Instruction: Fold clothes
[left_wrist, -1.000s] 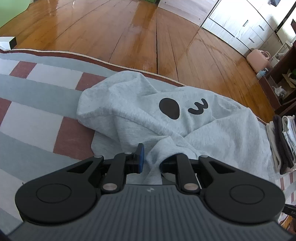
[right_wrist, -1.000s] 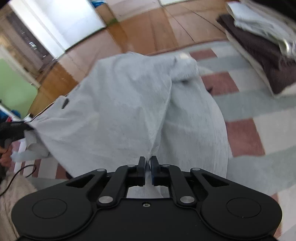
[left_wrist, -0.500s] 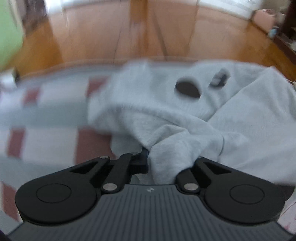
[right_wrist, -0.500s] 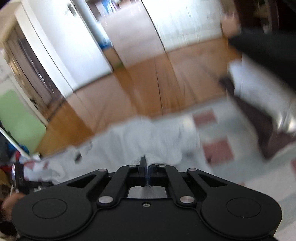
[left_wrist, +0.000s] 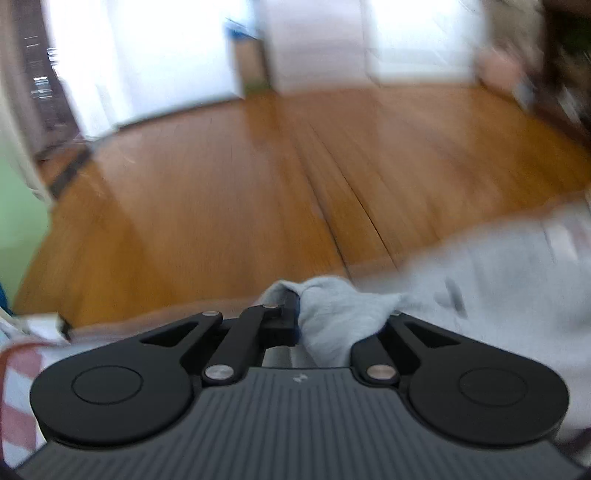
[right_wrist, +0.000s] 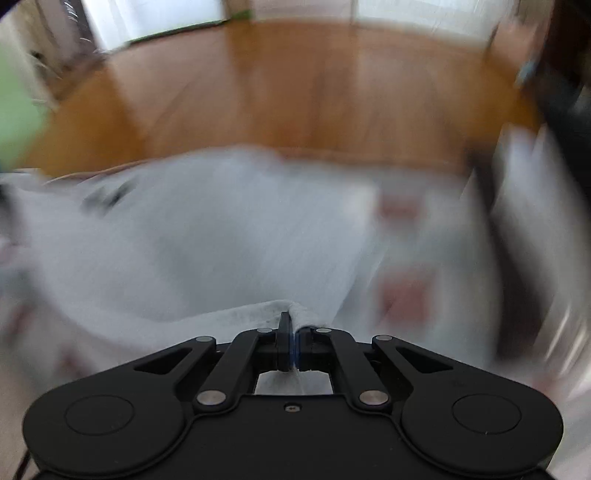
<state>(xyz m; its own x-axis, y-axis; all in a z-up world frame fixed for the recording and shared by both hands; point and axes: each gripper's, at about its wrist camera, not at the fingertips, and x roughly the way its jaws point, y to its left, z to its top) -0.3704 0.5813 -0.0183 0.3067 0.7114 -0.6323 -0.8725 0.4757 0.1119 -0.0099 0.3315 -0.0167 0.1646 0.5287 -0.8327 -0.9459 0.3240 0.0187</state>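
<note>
No writing can be read in either view; both are smeared by motion blur.

The left gripper (left_wrist: 334, 319) pinches a thick bunch of the grey sweatshirt (left_wrist: 491, 280) between its fingers, the cloth filling the gap and spilling away toward 3 o'clock. The right gripper (right_wrist: 293, 347) has its fingers pressed nearly together on a thin edge of the same sweatshirt (right_wrist: 207, 240), which spreads out from 9 to 1 o'clock in that view. Its long axis runs roughly side to side between the two grippers, though blur hides which end is which. A dark smudge of its print sits near 10 o'clock in the right view.

Compared with a second ago, both cameras have tilted up — the wooden floor (left_wrist: 229, 199) now fills most of the left view, and the checked blanket (left_wrist: 18, 373) shows only at 8 o'clock. The printed face, then plain to the left camera, has slid out to a blurred mark at 3 o'clock. Both grips are unchanged.
</note>
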